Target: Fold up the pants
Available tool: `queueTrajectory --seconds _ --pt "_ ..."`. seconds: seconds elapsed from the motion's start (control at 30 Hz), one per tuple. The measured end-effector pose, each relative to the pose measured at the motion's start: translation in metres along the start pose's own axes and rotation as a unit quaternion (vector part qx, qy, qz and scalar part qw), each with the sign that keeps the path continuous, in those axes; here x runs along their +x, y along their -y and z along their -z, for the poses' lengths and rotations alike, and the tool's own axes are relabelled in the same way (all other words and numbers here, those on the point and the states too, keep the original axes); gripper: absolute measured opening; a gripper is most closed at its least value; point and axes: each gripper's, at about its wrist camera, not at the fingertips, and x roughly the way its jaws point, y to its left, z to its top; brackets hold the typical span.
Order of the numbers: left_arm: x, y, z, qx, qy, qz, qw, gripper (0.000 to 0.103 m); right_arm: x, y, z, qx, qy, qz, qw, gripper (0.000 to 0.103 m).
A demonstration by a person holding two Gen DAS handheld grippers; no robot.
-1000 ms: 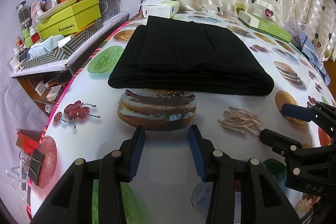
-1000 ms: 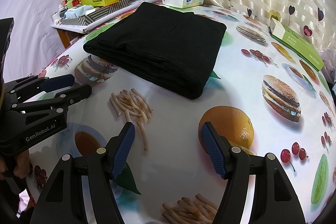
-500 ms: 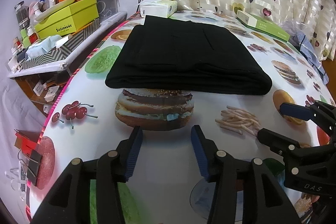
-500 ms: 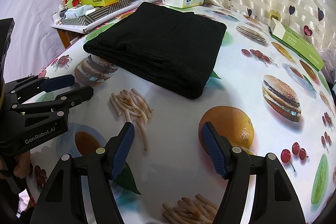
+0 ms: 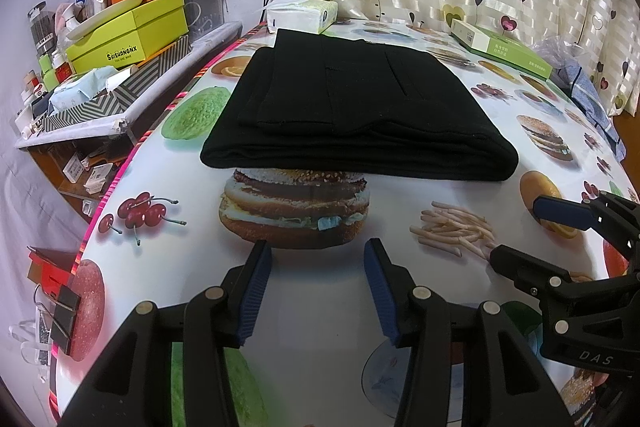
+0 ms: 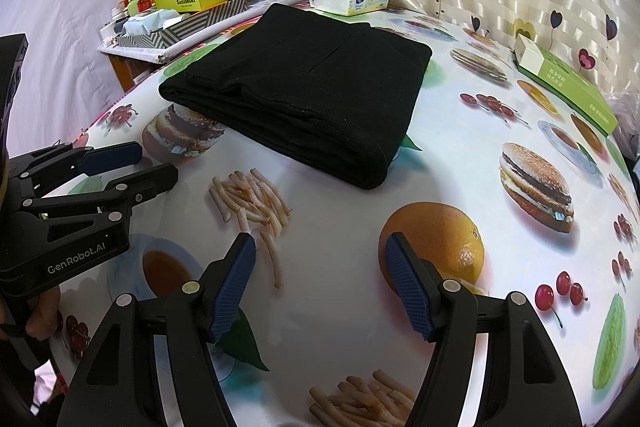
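The black pants (image 5: 352, 107) lie folded into a thick rectangle on the food-print tablecloth (image 5: 312, 291), also seen in the right wrist view (image 6: 304, 99). My left gripper (image 5: 318, 267) is open and empty, near the table's front edge, short of the pants. My right gripper (image 6: 320, 259) is open and empty, over the printed fries and orange, to the right of the left gripper. Each gripper shows in the other's view: the right (image 5: 516, 231), the left (image 6: 156, 163).
A tissue pack (image 5: 302, 13) lies behind the pants. A green box (image 5: 500, 47) sits at the back right by the curtain. Stacked boxes (image 5: 128, 35) crowd a shelf off the table's left edge. Binder clips (image 5: 60, 303) hang at the front left edge.
Both grippers have stayed open and nearly still. The left gripper has drifted back slightly from the pants.
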Motion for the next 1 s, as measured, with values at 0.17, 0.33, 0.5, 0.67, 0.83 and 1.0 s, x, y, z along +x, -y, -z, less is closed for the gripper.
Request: queueTrajectory --seconds 0.17,0.33,0.5,0.67,0.83,1.0 --pt "0.0000 -0.0002 0.0000 0.000 0.000 0.000 1.0000 0.051 0.0001 0.0000 0.0000 0.000 0.000 0.000 1.000 0.068" --pt "0.0003 0.0001 0.0000 -0.001 0.000 0.001 1.0000 0.052 0.0002 -0.0001 0.0000 0.000 0.000 0.000 1.000 0.068" --pt "0.0009 0.0031 -0.0006 0.003 -0.003 0.007 1.0000 0.057 0.0002 -0.0002 -0.0001 0.000 0.000 0.000 1.000 0.068" --pt "0.0011 0.0038 -0.0004 0.002 -0.003 0.007 1.0000 0.057 0.0002 -0.0002 -0.0001 0.000 0.000 0.000 1.000 0.069" --pt "0.0013 0.0031 -0.0005 0.002 -0.003 0.007 1.0000 0.057 0.0001 0.0000 -0.0001 0.000 0.000 0.000 1.000 0.068" --pt "0.0012 0.0036 0.0001 0.001 -0.003 0.008 1.0000 0.057 0.0002 0.0000 -0.0002 0.000 0.000 0.000 1.000 0.069"
